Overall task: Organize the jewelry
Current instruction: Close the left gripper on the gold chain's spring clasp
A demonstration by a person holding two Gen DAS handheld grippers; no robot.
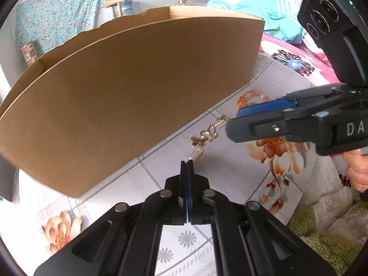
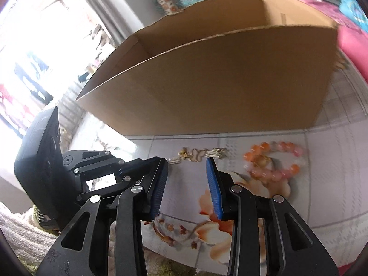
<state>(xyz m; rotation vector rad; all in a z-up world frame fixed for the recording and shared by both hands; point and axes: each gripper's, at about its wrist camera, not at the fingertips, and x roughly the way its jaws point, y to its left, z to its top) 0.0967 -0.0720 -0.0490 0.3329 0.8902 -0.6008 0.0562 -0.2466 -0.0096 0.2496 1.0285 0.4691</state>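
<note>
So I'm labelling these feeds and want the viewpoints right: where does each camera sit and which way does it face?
Left wrist: on the left gripper, fingers shut, angled down at the gold bracelet before the cardboard box; the right gripper and a hand show.
Right wrist: on the right gripper, fingers apart, facing the same box; the left gripper shows.
Shared: box, gold bracelet, bead bracelet, floral cloth.

Left black two-finger gripper (image 1: 186, 162) pinched closed, tilted downward. Right black blue-padded gripper (image 2: 187, 161) jaws apart, empty, just beside left one.
</note>
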